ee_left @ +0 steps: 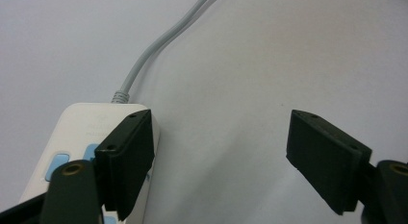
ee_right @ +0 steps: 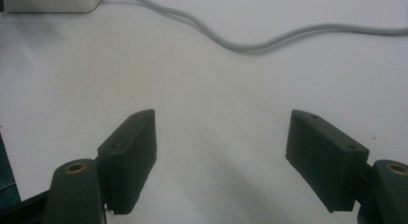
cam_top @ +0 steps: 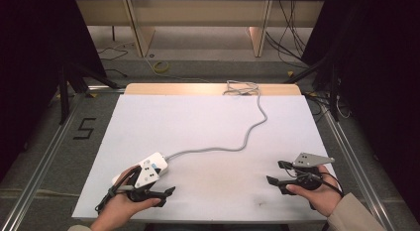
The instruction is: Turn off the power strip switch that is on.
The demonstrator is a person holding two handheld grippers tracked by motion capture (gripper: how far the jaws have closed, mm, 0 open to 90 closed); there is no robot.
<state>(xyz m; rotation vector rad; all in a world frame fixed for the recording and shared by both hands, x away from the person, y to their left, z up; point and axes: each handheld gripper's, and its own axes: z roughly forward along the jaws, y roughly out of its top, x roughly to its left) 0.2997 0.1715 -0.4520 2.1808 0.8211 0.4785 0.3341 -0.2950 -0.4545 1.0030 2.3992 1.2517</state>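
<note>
A white desk [cam_top: 208, 127] is carrying a white power strip [cam_top: 157, 162], which is lying near the desk's front left corner. Its grey cord [cam_top: 246, 137] is snaking from the strip's far end across the middle of the desk toward the back edge, where it is bunching into loose loops [cam_top: 241, 88] right of centre.

The left tool [cam_top: 163, 196] is sitting low over the front left part of the desk, held in the person's left hand [cam_top: 124, 203], with its grey three-cornered plate [cam_top: 147, 173] overlapping the strip's near end in the high view. Its jaws are standing wide apart and are gripping nothing. In the left gripper view the left tool [ee_left: 221, 156] is looking along the power strip [ee_left: 91, 137]: one jaw is lying just beside or over the strip's long edge, though whether it is touching cannot be told, and the other jaw is hanging over bare desk. Pale blue parts are showing on the strip's top face, and the cord [ee_left: 154, 46] is leaving it at a ribbed collar.

The right tool [cam_top: 277, 175] is resting near the front right corner, held in the right hand [cam_top: 322, 196], well apart from the strip. Its jaws are also spread and are holding nothing. In the right gripper view the right tool [ee_right: 221, 156] is facing bare desk [ee_right: 202, 89], with the power strip [ee_right: 48, 3] and its cord [ee_right: 240, 41] lying farther off.
</note>
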